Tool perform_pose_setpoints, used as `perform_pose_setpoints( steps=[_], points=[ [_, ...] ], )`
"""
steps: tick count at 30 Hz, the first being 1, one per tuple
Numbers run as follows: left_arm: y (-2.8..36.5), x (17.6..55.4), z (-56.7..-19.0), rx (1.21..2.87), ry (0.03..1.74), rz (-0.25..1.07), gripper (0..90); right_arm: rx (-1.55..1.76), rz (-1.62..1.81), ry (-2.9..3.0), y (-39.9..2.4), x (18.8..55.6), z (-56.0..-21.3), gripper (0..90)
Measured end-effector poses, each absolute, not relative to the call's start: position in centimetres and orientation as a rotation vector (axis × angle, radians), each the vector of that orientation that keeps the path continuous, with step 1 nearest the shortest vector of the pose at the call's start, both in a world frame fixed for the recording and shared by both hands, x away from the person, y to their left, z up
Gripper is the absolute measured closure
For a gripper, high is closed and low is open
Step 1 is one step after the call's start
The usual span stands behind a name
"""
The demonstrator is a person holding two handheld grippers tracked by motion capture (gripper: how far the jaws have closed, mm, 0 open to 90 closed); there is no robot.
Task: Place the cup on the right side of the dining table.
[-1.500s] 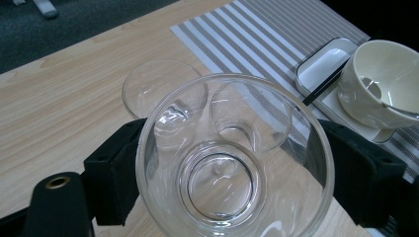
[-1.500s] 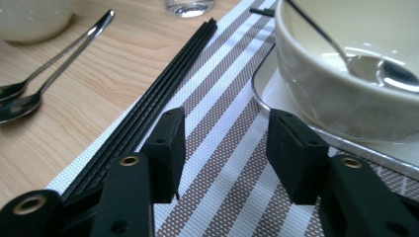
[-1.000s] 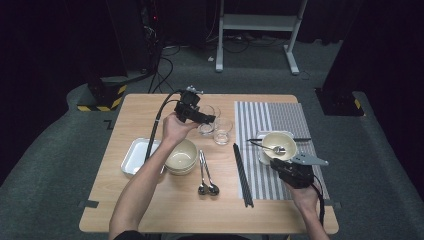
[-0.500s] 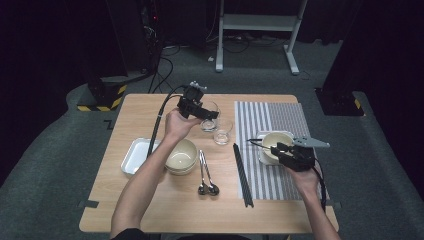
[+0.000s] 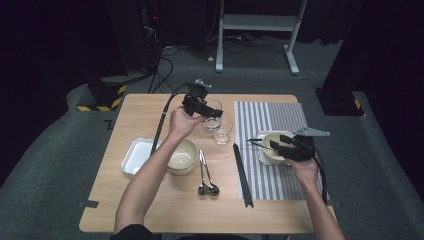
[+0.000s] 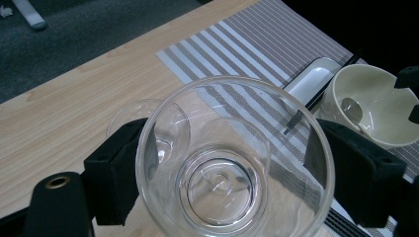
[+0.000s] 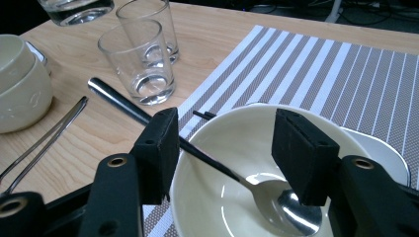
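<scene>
The right gripper (image 5: 281, 143) hovers at the cream bowl (image 7: 237, 163) on the striped placemat (image 5: 280, 120), jaws spread apart over the rim, gripping nothing; a spoon (image 7: 276, 197) lies inside the bowl. Farther back, the left gripper (image 5: 207, 110) holds a clear glass (image 6: 232, 158) clamped between its pads, raised above the wooden table (image 5: 145, 110), near two other glasses (image 5: 222, 136).

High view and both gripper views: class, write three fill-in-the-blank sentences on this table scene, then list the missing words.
1. The left gripper is shut on a clear ____.
2. Inside the cream bowl on the striped mat lies a ____.
3. The black chopsticks lie along the mat's ____ edge.

Missing words: glass; spoon; left
</scene>
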State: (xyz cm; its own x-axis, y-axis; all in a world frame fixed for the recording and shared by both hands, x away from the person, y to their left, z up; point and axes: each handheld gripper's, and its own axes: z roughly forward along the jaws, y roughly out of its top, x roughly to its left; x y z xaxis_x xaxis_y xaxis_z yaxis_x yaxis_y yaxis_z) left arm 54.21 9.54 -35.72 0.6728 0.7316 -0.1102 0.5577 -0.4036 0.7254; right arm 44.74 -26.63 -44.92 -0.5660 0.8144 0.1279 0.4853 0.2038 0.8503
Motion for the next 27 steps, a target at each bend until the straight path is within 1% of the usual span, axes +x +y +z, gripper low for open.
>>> perform_pose_setpoints(
  steps=[6, 17, 20, 22, 27],
  points=[
    [9.2, 54.4, -35.6, 2.106, 0.986, 0.278, 18.6, 1.194, 1.32, 2.145, -26.4, 45.6, -44.3, 41.8],
    [8.3, 54.8, -35.5, 2.117, 0.975, 0.269, 18.5, 1.192, 1.304, 2.122, -25.1, 47.5, -43.9, 42.5],
    [8.0, 54.9, -35.3, 2.124, 0.97, 0.277, 18.5, 1.165, 1.294, 2.203, -24.7, 48.2, -43.4, 36.9],
    [7.9, 55.0, -35.2, 2.122, 0.967, 0.271, 18.5, 1.132, 1.306, 2.205, -24.5, 48.4, -43.3, 36.8],
    [7.6, 55.3, -35.0, 2.12, 0.96, 0.268, 18.5, 1.075, 1.337, 2.24, -23.6, 49.1, -42.8, 33.5]
  ],
)
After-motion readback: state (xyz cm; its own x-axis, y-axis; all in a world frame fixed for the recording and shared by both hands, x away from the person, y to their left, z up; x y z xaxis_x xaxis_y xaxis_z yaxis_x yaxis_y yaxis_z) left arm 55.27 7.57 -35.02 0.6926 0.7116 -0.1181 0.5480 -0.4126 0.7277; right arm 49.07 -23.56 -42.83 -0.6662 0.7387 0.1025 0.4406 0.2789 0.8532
